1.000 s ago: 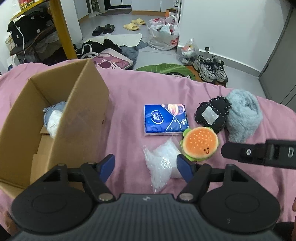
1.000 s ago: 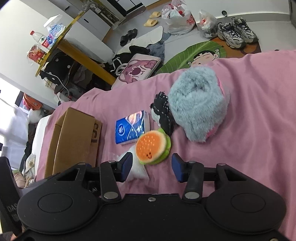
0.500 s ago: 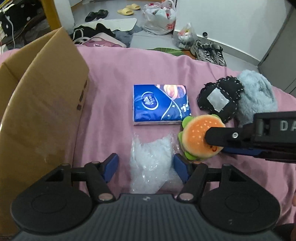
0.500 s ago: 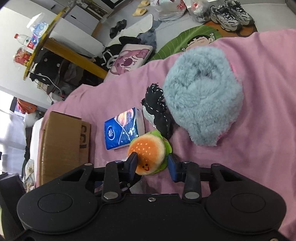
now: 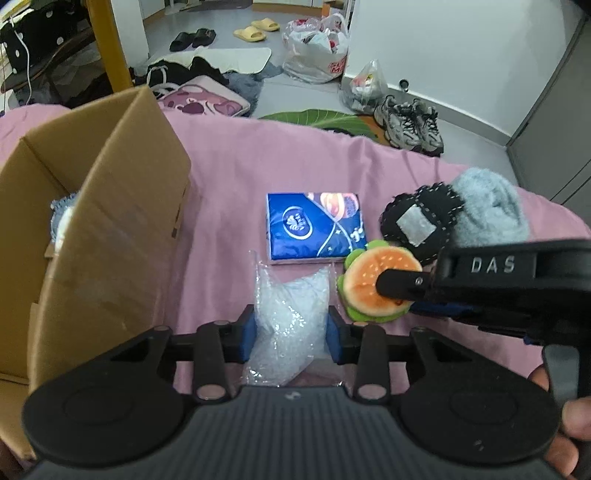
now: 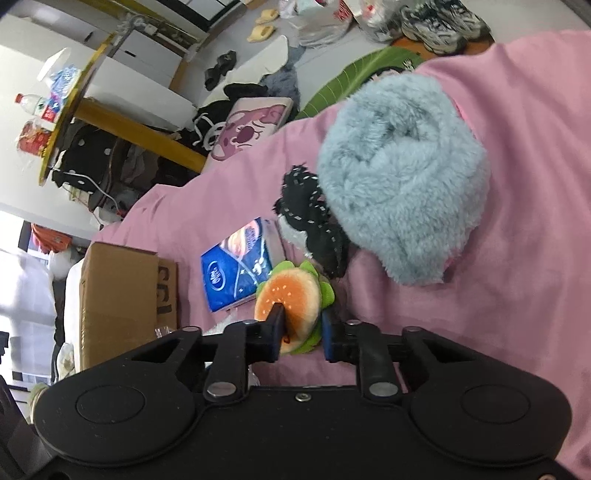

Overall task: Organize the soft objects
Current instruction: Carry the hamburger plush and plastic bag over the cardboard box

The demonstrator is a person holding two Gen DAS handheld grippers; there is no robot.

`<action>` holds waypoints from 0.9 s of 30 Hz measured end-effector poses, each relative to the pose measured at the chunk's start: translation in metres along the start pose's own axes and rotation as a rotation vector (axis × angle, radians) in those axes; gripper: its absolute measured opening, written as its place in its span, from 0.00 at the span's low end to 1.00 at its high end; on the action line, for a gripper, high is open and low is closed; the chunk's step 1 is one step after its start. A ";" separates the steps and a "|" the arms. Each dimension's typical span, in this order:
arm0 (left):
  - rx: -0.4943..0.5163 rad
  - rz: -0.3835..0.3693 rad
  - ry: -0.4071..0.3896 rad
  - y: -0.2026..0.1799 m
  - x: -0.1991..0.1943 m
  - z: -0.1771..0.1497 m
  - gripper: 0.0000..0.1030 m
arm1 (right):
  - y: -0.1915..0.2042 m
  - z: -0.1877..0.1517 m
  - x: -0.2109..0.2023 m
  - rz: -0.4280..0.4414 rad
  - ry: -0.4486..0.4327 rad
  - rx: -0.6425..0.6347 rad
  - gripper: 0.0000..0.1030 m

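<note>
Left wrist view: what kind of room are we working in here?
Probably a lived-in bedroom: the pink sheet looks like a bed cover, with sneakers, slippers and clothes on the floor beyond.

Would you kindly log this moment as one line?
left gripper: shut on plastic bag | right gripper: shut on burger plush

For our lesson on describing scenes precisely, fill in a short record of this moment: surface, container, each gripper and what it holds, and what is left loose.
surface: pink sheet
container: cardboard box, open, at the left
left gripper: fingers on both sides of the clear plastic bag
right gripper: closed on the burger toy
loose items: blue tissue pack, black pouch, grey fluffy bundle
</note>
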State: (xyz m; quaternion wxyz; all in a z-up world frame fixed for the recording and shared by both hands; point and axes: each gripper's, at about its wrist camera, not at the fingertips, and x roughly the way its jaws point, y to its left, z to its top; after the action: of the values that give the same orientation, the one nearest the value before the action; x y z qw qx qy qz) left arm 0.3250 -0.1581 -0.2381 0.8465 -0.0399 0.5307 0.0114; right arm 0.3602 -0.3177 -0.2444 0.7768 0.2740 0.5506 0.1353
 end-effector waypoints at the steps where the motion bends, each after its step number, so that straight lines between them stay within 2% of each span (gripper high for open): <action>1: 0.004 -0.002 -0.007 0.000 -0.003 0.000 0.36 | 0.002 -0.003 -0.005 -0.006 -0.009 -0.014 0.18; 7: 0.019 -0.006 -0.035 0.002 -0.019 -0.007 0.36 | 0.010 -0.013 -0.033 -0.015 -0.066 -0.039 0.17; 11: 0.024 -0.019 -0.038 0.003 -0.027 -0.010 0.36 | 0.021 -0.025 -0.047 -0.062 -0.107 -0.073 0.17; 15: 0.049 -0.039 -0.049 0.004 -0.039 -0.013 0.36 | 0.029 -0.038 -0.057 -0.091 -0.159 -0.054 0.18; 27: 0.110 -0.075 -0.128 0.017 -0.083 -0.020 0.36 | 0.064 -0.053 -0.089 -0.116 -0.301 -0.129 0.18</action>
State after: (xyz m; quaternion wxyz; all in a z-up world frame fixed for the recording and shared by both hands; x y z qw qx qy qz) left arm 0.2698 -0.1404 -0.1733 0.8793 -0.0122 0.4737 -0.0471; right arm 0.2853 -0.2967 -0.1509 0.8730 0.2085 0.4330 0.0826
